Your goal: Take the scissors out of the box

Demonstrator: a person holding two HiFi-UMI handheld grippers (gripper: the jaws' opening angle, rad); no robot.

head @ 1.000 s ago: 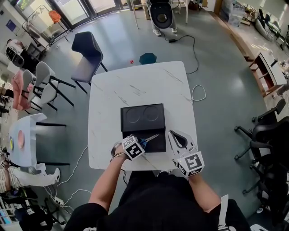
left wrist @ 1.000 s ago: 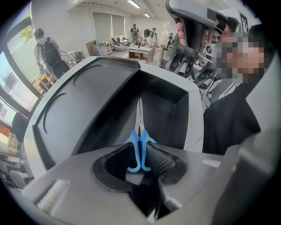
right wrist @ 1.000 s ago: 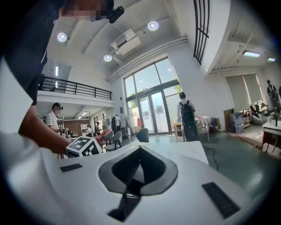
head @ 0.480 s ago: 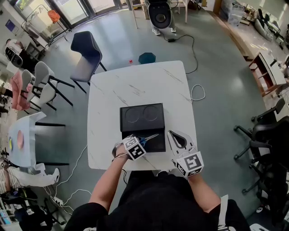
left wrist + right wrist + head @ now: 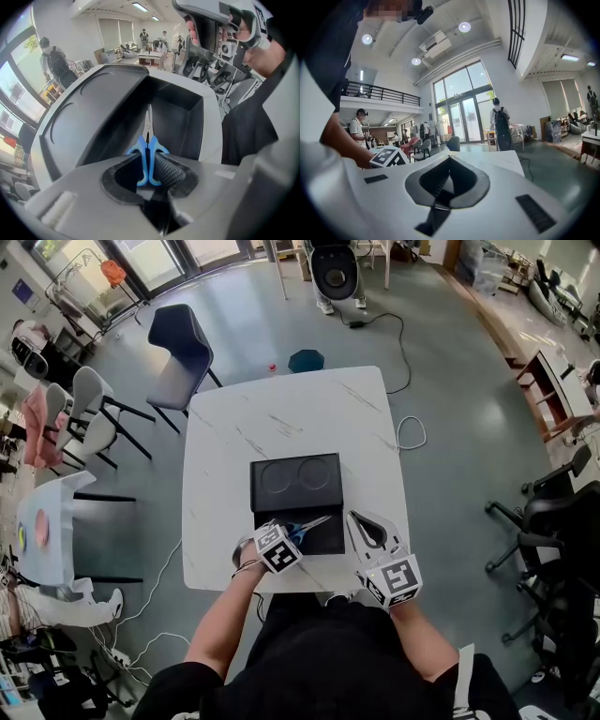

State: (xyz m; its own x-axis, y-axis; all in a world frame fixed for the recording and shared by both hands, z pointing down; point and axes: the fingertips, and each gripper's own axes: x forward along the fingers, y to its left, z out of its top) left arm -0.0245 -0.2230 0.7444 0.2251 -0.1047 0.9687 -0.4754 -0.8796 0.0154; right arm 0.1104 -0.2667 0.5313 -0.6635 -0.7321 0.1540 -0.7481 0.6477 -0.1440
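Observation:
A black box point(image 5: 323, 538) stands open on the white marble table point(image 5: 281, 418), its lid point(image 5: 298, 479) laid back on the far side. Blue-handled scissors point(image 5: 307, 527) lie in the box, blades pointing away from me. My left gripper point(image 5: 291, 539) points steeply down into the box. In the left gripper view its jaws are closing and the pads point(image 5: 168, 171) sit against the blue handles of the scissors point(image 5: 148, 140). My right gripper point(image 5: 356, 517) rests just right of the box with its jaws together and nothing between them; the right gripper point(image 5: 449, 159) looks out level over the table.
A dark chair point(image 5: 183, 338) and a teal stool point(image 5: 307, 360) stand beyond the table's far edge. A white cable point(image 5: 410, 432) hangs off the right side. More chairs point(image 5: 89, 413) are to the left, an office chair point(image 5: 553, 512) to the right. People stand farther off in the room.
Both hands have stayed where they were. No other difference shows in the head view.

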